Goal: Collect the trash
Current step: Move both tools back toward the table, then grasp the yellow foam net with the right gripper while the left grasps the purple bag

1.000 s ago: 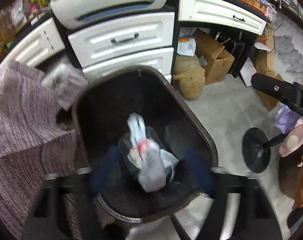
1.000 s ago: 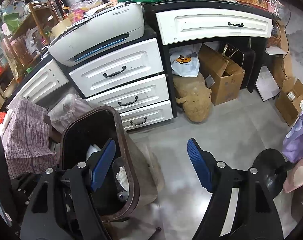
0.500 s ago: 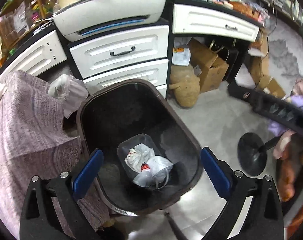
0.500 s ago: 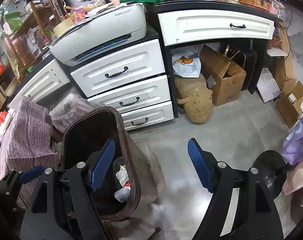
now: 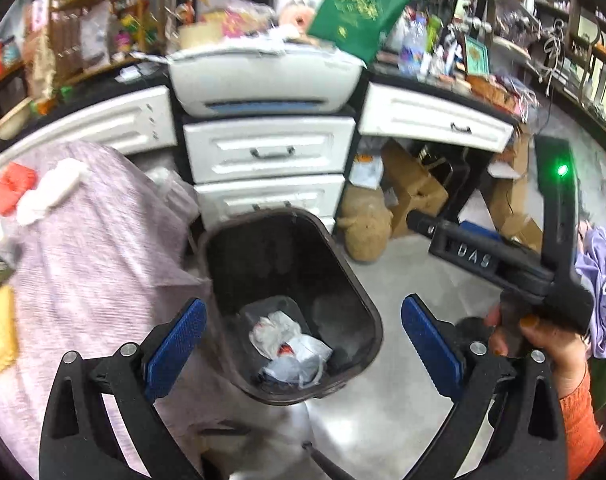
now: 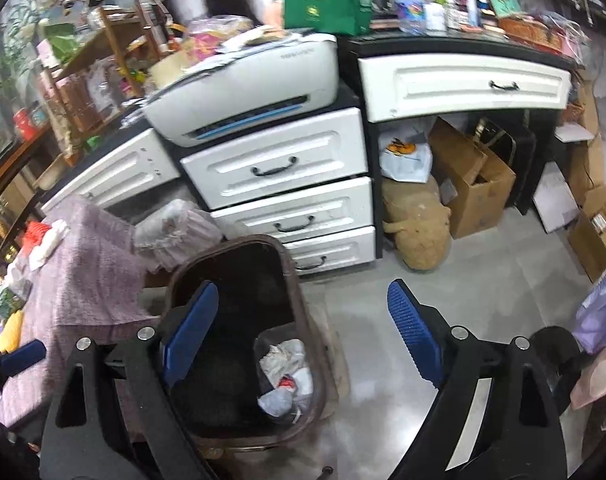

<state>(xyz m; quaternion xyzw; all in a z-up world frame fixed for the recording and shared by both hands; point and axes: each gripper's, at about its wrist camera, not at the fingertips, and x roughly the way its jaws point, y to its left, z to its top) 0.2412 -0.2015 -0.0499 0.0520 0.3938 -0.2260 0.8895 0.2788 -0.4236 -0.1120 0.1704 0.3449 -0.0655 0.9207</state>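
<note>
Cluttered white drawers [image 5: 269, 152] back a dark bin [image 5: 291, 308] holding bagged trash [image 5: 289, 350]. Left tool [image 5: 303, 338] gapes empty above; right tool [image 6: 303, 320], jaws just widened, holds nothing. Light, soft, crinkly bag: best pinched at its gathered top.

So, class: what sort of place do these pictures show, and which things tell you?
Probably a cluttered home office or study: a white printer on a desk with white drawers, cardboard boxes underneath, and a dark waste bin on the floor.

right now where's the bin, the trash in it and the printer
bin [image 5: 369, 314]: left wrist view, right side of rim
trash [image 5: 289, 346]: left wrist view, middle of the crumpled white bags
printer [image 6: 259, 80]: right wrist view, white top cover
</note>
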